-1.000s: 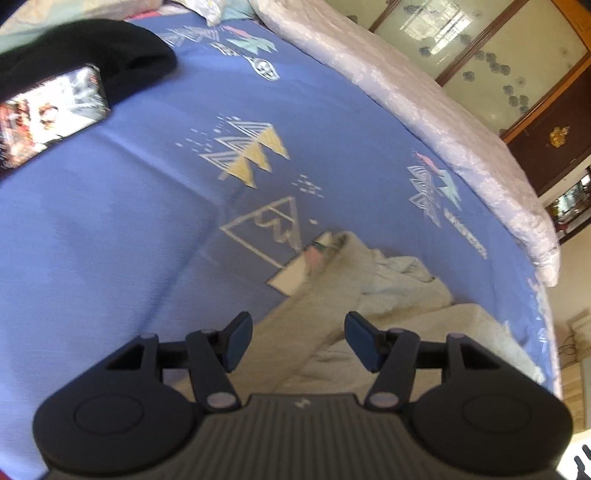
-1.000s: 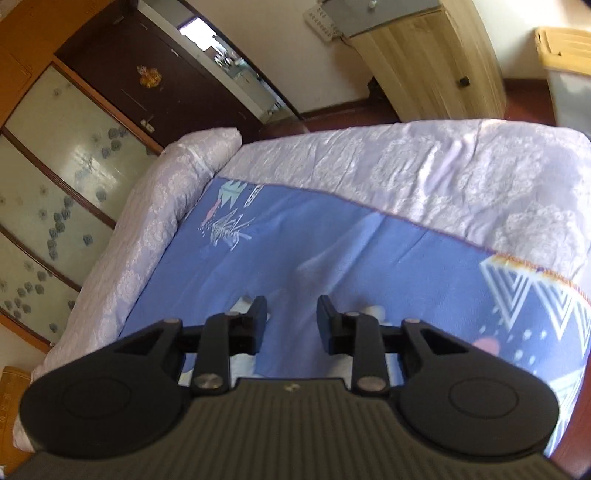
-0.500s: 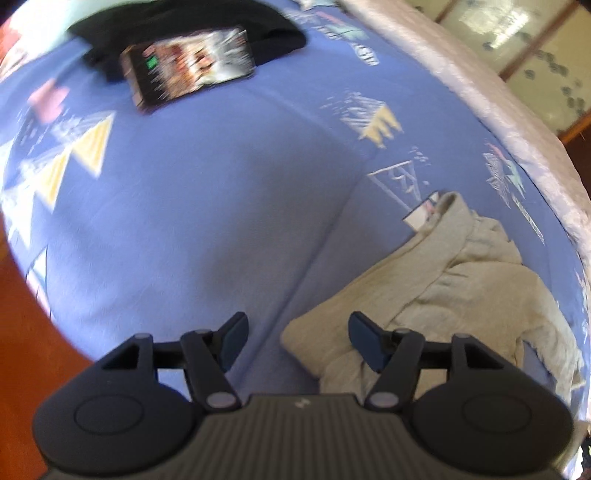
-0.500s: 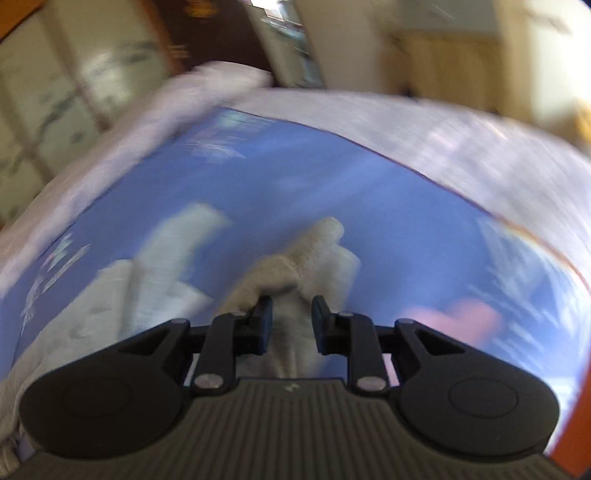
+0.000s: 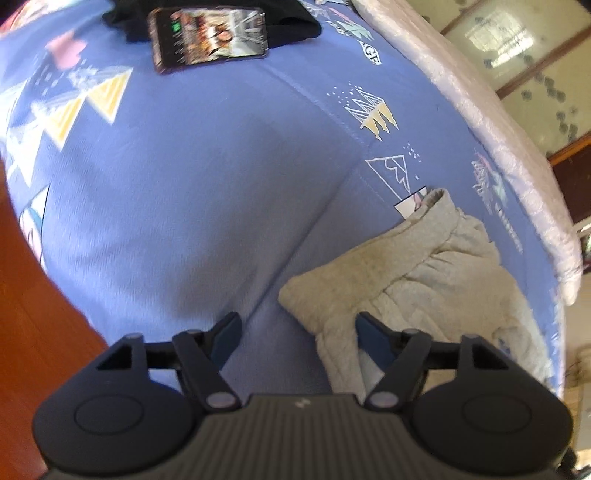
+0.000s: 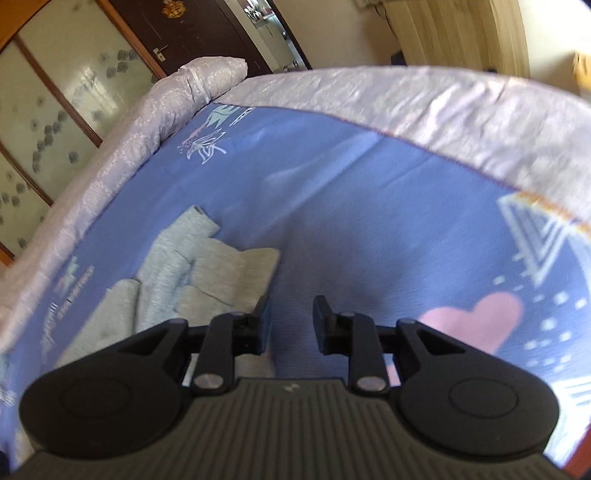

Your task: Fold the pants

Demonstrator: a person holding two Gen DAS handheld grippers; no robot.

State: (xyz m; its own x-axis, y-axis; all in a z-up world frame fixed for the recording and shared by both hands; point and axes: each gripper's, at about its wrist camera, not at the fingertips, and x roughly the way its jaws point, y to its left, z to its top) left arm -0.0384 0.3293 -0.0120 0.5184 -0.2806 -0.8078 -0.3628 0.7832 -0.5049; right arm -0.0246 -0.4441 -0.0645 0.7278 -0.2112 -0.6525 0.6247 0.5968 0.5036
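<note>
The grey pants [image 5: 424, 273] lie crumpled on the blue bed sheet [image 5: 184, 206], near the white quilt [image 5: 491, 147] at the bed's edge. Left tool [image 5: 297, 332]: fingers spread wide, empty, poised over the pants' near corner. Right tool [image 6: 290, 317]: fingers apart, empty, just beside the pants [image 6: 221, 273]. A phone [image 5: 208, 35] rests on a black garment [image 5: 295, 18] at the far end

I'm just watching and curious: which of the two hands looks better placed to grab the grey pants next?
Probably the left. The left gripper is open, with an edge of the pants lying between its fingers. The right gripper is open over bare blue sheet, the pants off to its side.
</note>
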